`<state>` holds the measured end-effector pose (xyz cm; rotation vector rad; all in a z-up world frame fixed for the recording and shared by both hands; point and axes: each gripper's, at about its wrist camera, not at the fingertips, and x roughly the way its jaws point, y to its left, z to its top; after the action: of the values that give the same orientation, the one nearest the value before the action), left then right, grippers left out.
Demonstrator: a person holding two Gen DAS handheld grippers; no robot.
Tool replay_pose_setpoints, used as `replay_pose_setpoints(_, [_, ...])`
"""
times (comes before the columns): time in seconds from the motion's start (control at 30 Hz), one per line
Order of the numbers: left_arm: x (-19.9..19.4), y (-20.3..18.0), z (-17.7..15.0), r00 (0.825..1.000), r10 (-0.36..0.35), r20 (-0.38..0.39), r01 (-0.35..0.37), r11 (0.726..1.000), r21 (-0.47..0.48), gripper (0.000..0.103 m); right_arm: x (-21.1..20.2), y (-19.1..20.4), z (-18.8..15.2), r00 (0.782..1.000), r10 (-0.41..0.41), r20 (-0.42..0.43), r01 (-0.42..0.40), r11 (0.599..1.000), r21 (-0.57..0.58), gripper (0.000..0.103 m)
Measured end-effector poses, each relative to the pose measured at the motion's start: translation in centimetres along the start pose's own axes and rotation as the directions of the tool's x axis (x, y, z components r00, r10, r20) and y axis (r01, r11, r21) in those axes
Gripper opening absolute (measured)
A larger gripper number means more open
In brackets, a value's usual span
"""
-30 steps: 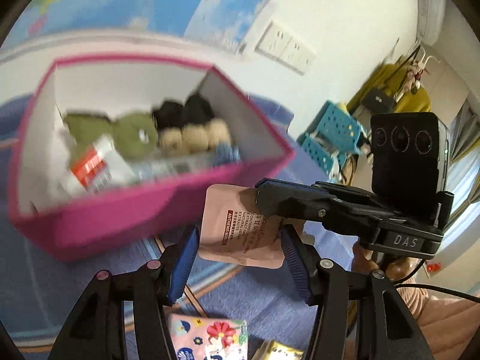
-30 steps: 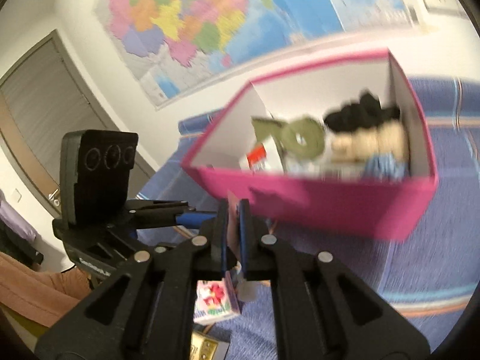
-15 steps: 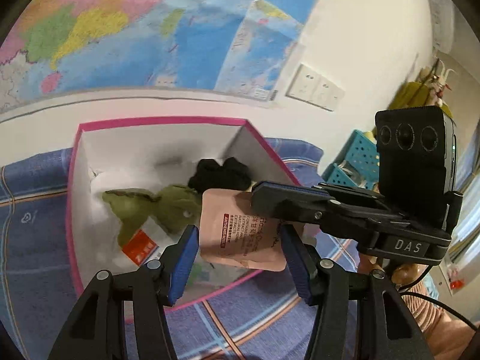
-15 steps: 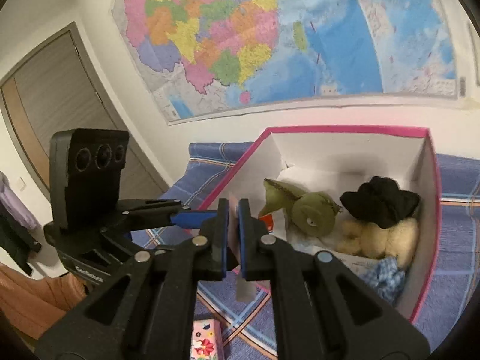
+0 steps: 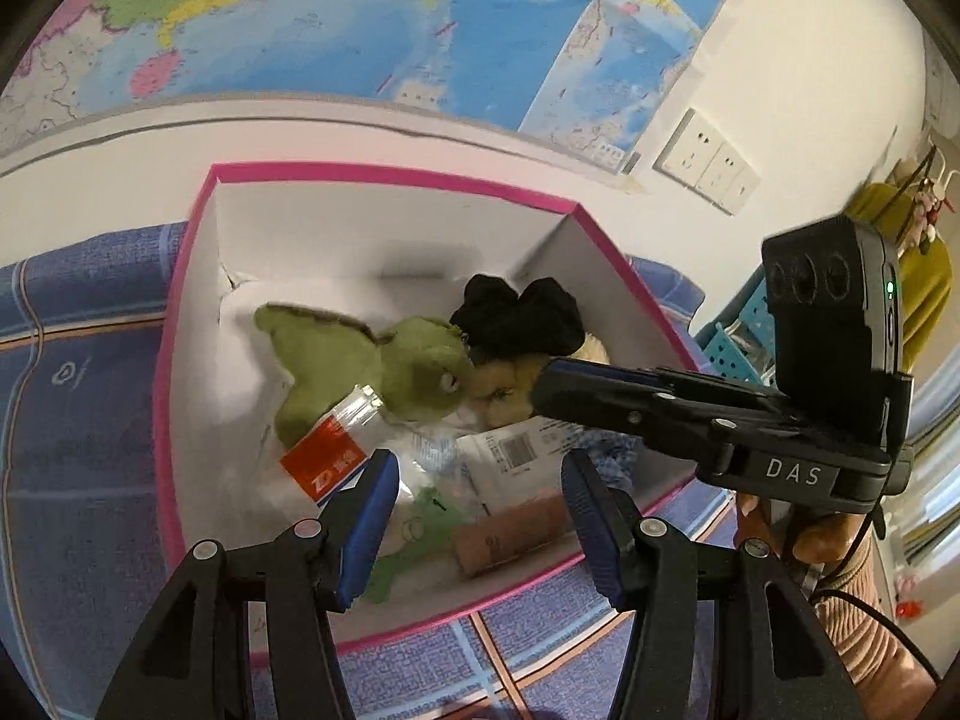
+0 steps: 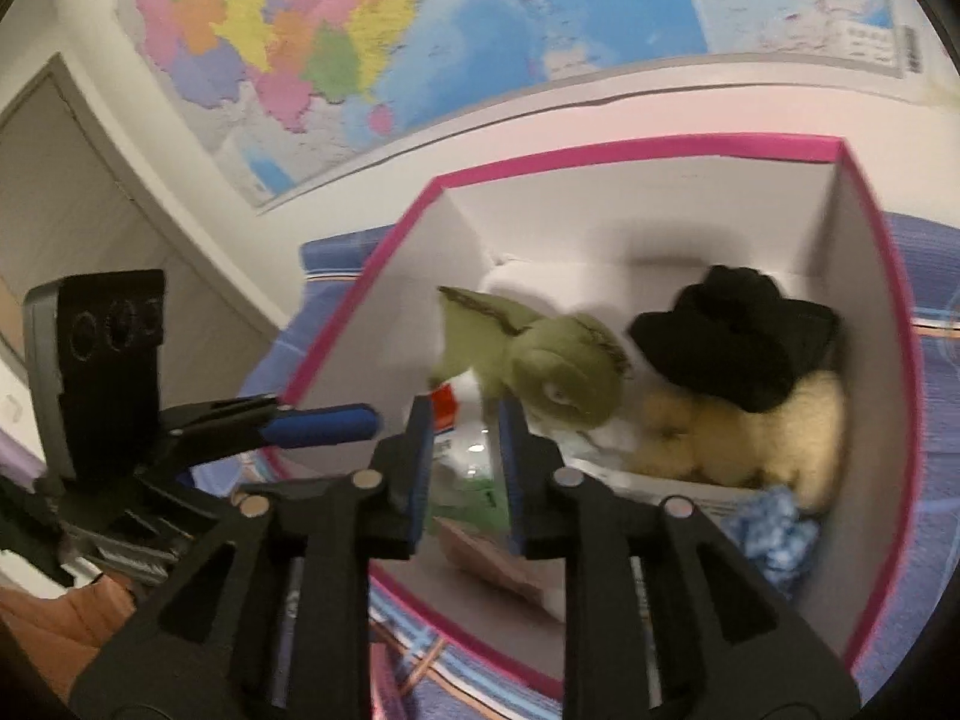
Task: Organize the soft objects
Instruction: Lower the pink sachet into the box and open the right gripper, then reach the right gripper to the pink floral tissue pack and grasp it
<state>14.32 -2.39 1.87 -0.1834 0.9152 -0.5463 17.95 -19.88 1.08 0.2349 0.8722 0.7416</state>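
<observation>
A pink-rimmed box [image 5: 390, 171] [image 6: 630, 147] with white inner walls stands on a blue cloth. It holds a green plush [image 5: 384, 366] [image 6: 552, 360], black fabric [image 5: 516, 315] [image 6: 738, 330], a cream plush [image 6: 780, 432], a red-labelled packet [image 5: 327, 468] and blue-white fabric [image 6: 774, 528]. A pink sachet [image 5: 510, 531] [image 6: 486, 558] lies loose near the box's front wall. My right gripper [image 6: 462, 414] hovers over it; its jaws are opening with nothing between them. My left gripper [image 5: 480, 474] is open and empty above the front of the box.
The box sits on a blue striped cloth [image 5: 78, 450] against a wall with a large map [image 5: 360, 18]. Wall sockets [image 5: 708, 162] and a teal crate [image 5: 738, 330] are at the right, a door [image 6: 72, 192] at the left. A hand [image 5: 798, 540] holds the right gripper.
The right gripper carried the pink sachet over the box and let it go; the sachet now lies inside. Both grippers moved forward over the box. The left gripper stayed open.
</observation>
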Motion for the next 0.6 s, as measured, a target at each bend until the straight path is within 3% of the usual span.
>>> replay_pose_setpoints(0.17, [-2.3,-1.4,-1.1,0.998,-0.017,0.054,0.014,0.999,0.053,0.057,-2.5,0.4,-1.3,0.999,-0.019,0.043,0.019,1.0,-0.017,0.026])
replay_pose_setpoints(0.3, [-4.7,-3.1,-2.7,0.993,-0.063,0.097,0.05,0.991,0.127,0.061,-5.6,1.8,-3.9,0.996,0.024,0.083,-0.021,0.999,-0.04,0.036])
replay_pose_setpoints(0.47, [-5.4,-4.1,-4.9,0.994,-0.087,0.072,0.074,0.984,0.164,0.061,-8.0,3.2,-8.0,0.994,0.056,0.089,-0.052,0.997,-0.049,0.04])
replay_pose_setpoints(0.6, [-4.9,-4.0,-7.2,0.996,-0.081,0.035,0.074,0.984,0.16,0.061,-7.8,3.4,-11.4,0.998,0.053,0.035,-0.052,0.998,-0.019,0.042])
